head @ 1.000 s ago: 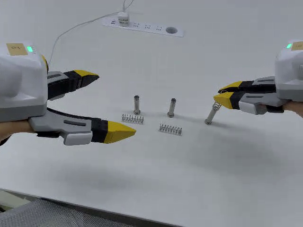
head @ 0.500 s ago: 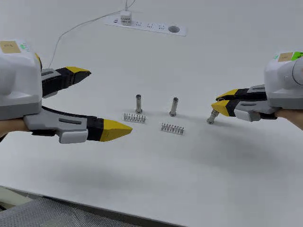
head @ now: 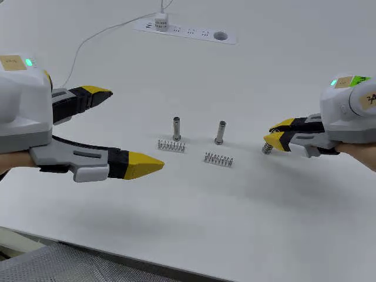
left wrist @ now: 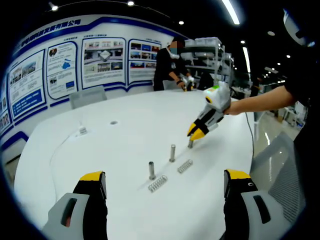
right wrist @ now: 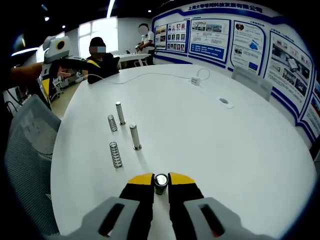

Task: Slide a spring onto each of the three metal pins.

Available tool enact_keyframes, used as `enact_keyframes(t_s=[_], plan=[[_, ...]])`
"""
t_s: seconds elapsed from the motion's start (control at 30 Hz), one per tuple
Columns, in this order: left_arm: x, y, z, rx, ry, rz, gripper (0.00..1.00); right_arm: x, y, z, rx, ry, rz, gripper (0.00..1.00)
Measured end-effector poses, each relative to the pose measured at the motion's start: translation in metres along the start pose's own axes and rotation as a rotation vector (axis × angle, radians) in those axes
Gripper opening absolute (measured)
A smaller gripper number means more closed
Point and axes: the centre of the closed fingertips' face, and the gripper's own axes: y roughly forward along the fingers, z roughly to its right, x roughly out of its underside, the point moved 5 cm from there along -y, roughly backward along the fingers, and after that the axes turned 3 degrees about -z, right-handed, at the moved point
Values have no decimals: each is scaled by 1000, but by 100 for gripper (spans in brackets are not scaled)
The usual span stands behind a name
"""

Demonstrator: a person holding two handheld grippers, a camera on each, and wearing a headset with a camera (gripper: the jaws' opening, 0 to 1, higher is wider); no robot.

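Two bare metal pins stand upright mid-table. A loose spring lies in front of each. My right gripper is low over the third pin, shut on the spring that sits around it; coils show just under the yellow tips. In the right gripper view the pin's round top sits between the closed jaws of the right gripper. My left gripper hovers wide open to the left of the pins, holding nothing, as the left gripper view confirms.
A white power strip with a plug and cable lies at the far side of the white table. The table's near edge runs along the bottom, with a mesh chair below it. Other people stand in the room behind.
My right gripper has come down with the spring along the third pin, and the pin has gone from leaning to nearly upright. The left gripper stays open in about the same place.
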Motion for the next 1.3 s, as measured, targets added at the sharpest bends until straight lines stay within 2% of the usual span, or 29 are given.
enact_keyframes(t_s=[0.2, 0.5, 0.57, 0.8, 0.93, 0.97, 1.0, 1.03, 1.17, 1.3], plan=[[2, -4, -1, -17, 1, -2, 100, 4, 1, -2, 0, -15, -20, 11], [1, -11, 0, -32, -3, 8, 100, 3, 0, -3, -5, -53, -2, 12], [1, -13, 0, -34, 0, 5, 100, 2, -1, -2, 3, -61, -1, 15], [-1, -22, 0, -55, 3, 11, 100, -9, -16, -4, 16, -108, 37, 18], [-4, -30, -3, -76, -10, 34, 100, -20, -26, -6, 25, -113, 86, 18], [-6, -32, -3, -79, -21, 42, 100, -23, -28, -8, 22, -119, 97, 18], [-11, -34, -4, -86, -41, 80, 100, -28, -30, -11, 18, -128, 114, 18], [-12, -36, -5, -89, -44, 90, 100, -31, -31, -13, 13, -133, 124, 18], [-11, -38, -7, -95, -17, 64, 100, -45, -29, -30, -32, -168, 170, 18], [-14, -42, -12, -104, -17, 73, 100, -44, -19, -45, -73, -194, 157, 18]])
